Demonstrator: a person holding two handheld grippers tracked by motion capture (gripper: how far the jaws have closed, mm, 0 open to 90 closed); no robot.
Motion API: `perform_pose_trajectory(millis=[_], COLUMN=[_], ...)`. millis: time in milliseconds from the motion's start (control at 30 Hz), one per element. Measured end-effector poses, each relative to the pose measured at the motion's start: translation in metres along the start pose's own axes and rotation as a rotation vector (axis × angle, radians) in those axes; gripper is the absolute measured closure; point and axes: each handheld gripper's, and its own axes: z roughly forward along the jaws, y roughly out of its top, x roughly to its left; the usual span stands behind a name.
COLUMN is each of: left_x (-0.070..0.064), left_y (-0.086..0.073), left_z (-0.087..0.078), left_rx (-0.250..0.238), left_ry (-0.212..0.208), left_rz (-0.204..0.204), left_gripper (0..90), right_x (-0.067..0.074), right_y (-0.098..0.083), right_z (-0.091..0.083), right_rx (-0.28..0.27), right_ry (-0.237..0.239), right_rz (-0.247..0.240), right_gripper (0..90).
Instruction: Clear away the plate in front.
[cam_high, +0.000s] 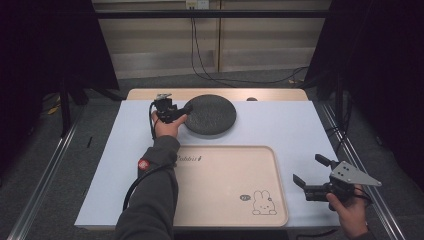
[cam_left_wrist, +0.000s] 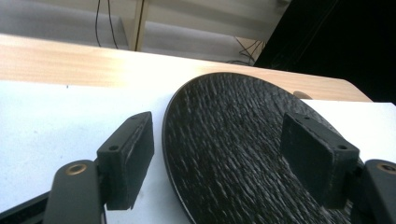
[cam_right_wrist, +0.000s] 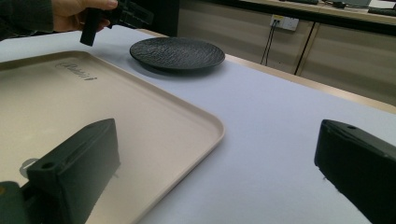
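Two claws are in my hands. My left claw (cam_high: 186, 109) is spread wide and holds nothing; in the left gripper view its jaws straddle the near-left rim of the round black textured plate (cam_high: 210, 114), which lies flat at the far side of the white-topped table (cam_high: 300, 130). I judge the step to be gripping that rim: one pad should slide under the lip, though I cannot quite tell whether it is low enough yet. My right claw (cam_high: 307, 172) hangs wide apart and empty, just beside the beige rectangular tray (cam_high: 225, 200) with a rabbit print.
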Motion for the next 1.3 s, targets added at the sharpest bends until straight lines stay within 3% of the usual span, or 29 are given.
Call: perform_pose_trajectory(millis=[100, 200, 333, 367, 500, 600, 700, 767, 867, 1033, 1067, 1233, 1267, 1300], left_x=[0.001, 0.001, 0.002, 0.002, 0.000, 0.000, 0.002, 0.003, 0.004, 0.010, 0.009, 0.013, 0.014, 0.015], left_y=[-0.001, -0.001, -0.002, -0.002, -0.002, -0.001, 0.000, 0.001, 0.000, -0.003, -0.004, -0.009, -0.010, -0.011], left_z=[0.002, 0.005, 0.009, 0.010, 0.014, 0.015, 0.015, 0.014, 0.014, 0.015, 0.016, 0.021, 0.022, 0.023], left_rx=[0.010, 0.025, 0.043, 0.041, 0.063, 0.070, 0.054, 0.060, 0.064, 0.095, 0.096, 0.098, 0.098, 0.093], left_ry=[0.010, 0.011, 0.033, 0.019, 0.016, 0.036, 0.039, 0.046, 0.055, 0.071, 0.085, 0.061, 0.050, 0.043], left_rz=[0.014, -0.017, -0.019, -0.028, -0.057, -0.078, -0.114, -0.098, -0.130, -0.130, -0.143, -0.195, -0.212, -0.256], left_gripper=[29.3, 34.1, 36.1, 36.7, 43.5, 50.9, 51.6, 53.2, 54.0, 55.1, 55.9, 60.7, 63.2, 64.7], right_x=[0.000, 0.000, -0.001, -0.001, -0.002, -0.002, -0.003, -0.003, -0.004, -0.004, -0.004, -0.004, -0.004, -0.004], right_y=[0.000, 0.000, 0.001, 0.001, 0.001, 0.001, 0.002, 0.002, 0.002, 0.002, 0.002, 0.002, 0.003, 0.003], right_z=[0.000, 0.001, 0.000, 0.000, 0.000, 0.000, -0.001, -0.001, -0.001, -0.001, -0.001, -0.001, -0.001, -0.001], right_rx=[0.002, -0.003, -0.005, -0.006, -0.006, -0.011, -0.014, -0.015, -0.015, -0.014, -0.014, -0.014, -0.013, -0.013], right_ry=[0.003, 0.008, 0.002, 0.000, 0.012, 0.002, 0.006, 0.012, 0.016, 0.011, 0.011, 0.011, 0.010, 0.010], right_rz=[-0.006, -0.011, -0.013, -0.015, -0.010, -0.009, -0.004, -0.003, -0.006, -0.005, -0.003, -0.001, -0.002, -0.002], right_gripper=[0.0, 0.0, 0.0, 0.0, 0.0, 0.0, 0.0, 0.0, 0.0, 0.0, 0.0, 0.0, 0.0, 0.0])
